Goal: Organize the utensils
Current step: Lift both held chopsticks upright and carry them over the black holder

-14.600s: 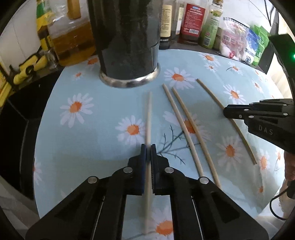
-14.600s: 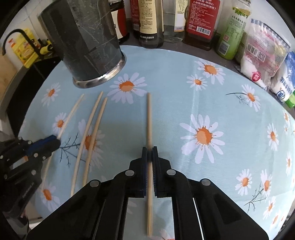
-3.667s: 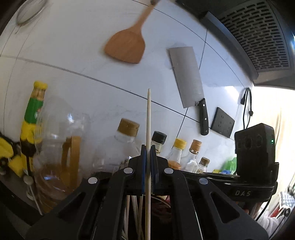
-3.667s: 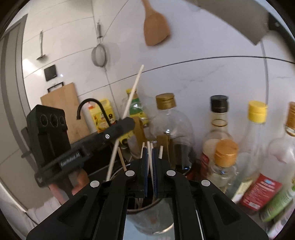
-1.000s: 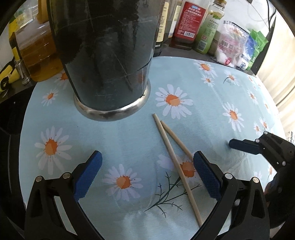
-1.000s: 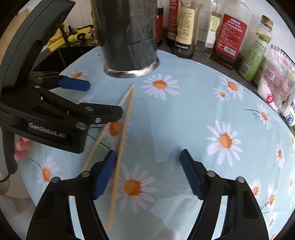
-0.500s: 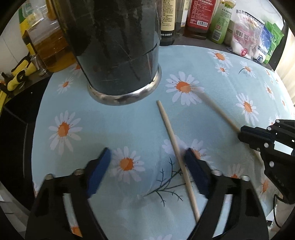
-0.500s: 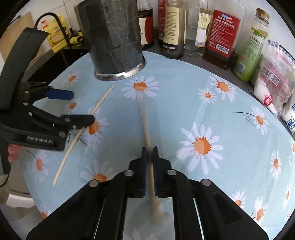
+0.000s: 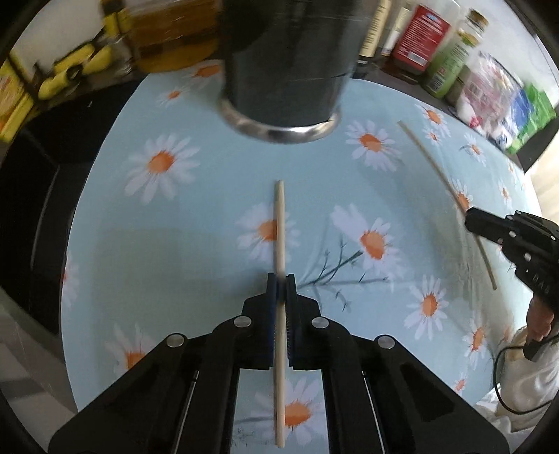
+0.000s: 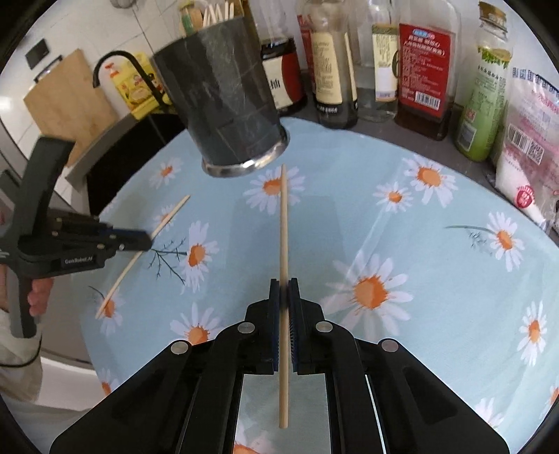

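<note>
Each of the 2 tongs pinches 1 chopstick. The left tongs (image 9: pixel 280 279) are pressed onto a chopstick (image 9: pixel 278 223) whose tip points to 12 o'clock, toward the dark holder (image 9: pixel 283 63). The right tongs (image 10: pixel 283 284) clamp the other chopstick (image 10: pixel 283 223), aimed the same way, its tip just short of the holder (image 10: pixel 223 101) at 11 o'clock.

Judging by the pale stick ends (image 10: pixel 218 14) showing above the holder's rim, several are already stowed; no loose chopstick shows on the daisy-print worktop (image 10: pixel 436 244), so these 2 look like the last to go in.

Bottles (image 10: pixel 422 66) and a packet (image 10: pixel 531 139) crowd the worktop from 12 to 2 o'clock, close behind the holder. The 2 tongs sit near each other and could collide over its mouth.
</note>
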`<move>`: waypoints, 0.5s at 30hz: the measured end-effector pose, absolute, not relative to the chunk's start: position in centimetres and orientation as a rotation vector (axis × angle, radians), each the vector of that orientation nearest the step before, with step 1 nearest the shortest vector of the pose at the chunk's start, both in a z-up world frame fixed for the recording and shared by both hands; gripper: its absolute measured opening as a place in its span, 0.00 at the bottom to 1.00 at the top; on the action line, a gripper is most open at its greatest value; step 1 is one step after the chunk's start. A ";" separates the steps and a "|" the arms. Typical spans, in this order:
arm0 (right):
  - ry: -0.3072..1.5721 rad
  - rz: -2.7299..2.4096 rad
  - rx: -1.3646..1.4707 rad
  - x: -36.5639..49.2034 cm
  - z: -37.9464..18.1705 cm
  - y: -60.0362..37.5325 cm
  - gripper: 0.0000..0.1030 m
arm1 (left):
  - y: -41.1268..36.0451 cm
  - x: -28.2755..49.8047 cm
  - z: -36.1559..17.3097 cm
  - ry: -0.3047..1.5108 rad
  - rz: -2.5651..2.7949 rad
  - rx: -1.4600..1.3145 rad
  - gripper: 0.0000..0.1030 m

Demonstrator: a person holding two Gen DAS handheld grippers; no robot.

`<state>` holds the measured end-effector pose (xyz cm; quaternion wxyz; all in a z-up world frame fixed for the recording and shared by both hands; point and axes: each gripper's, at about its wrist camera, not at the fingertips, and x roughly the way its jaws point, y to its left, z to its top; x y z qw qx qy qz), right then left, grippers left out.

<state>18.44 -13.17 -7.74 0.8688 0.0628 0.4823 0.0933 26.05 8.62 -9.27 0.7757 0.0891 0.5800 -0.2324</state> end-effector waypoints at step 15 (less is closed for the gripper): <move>0.797 0.289 0.166 19.4 0.9 -16.1 0.05 | 14.4 26.7 0.7 1.052 -0.353 0.026 0.05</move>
